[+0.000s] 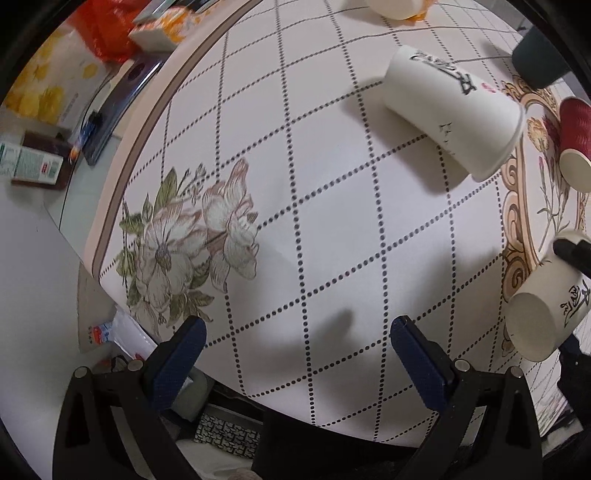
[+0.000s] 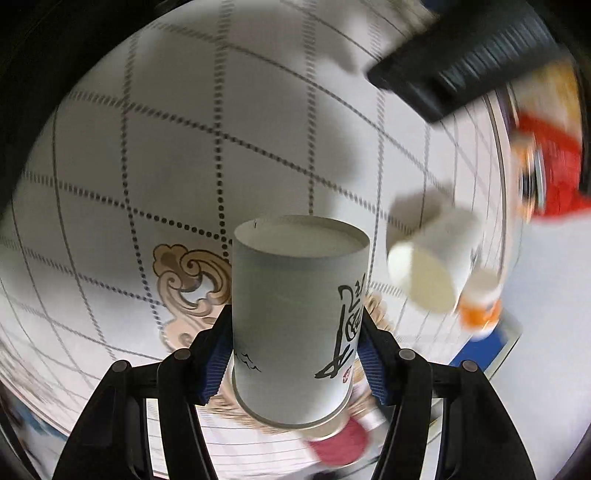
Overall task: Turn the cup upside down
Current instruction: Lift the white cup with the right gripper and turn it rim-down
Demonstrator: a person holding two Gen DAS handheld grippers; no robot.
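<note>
My right gripper (image 2: 295, 332) is shut on a white paper cup (image 2: 295, 314) with black calligraphy, held above the table with its flat base pointing away from the camera. The same cup shows at the right edge of the left wrist view (image 1: 543, 306), base toward that camera, with a dark finger (image 1: 572, 251) on it. My left gripper (image 1: 299, 332) is open and empty over the tablecloth (image 1: 332, 221). A second white cup (image 1: 454, 110) lies on its side on the table; it also shows, blurred, in the right wrist view (image 2: 436, 258).
A dark red ribbed cup (image 1: 576, 144) lies at the right edge. A dark green cup (image 1: 539, 59) and another white cup (image 1: 399, 7) sit at the far side. Boxes (image 1: 37, 162) and a red bag (image 1: 107, 29) lie beyond the table's left edge.
</note>
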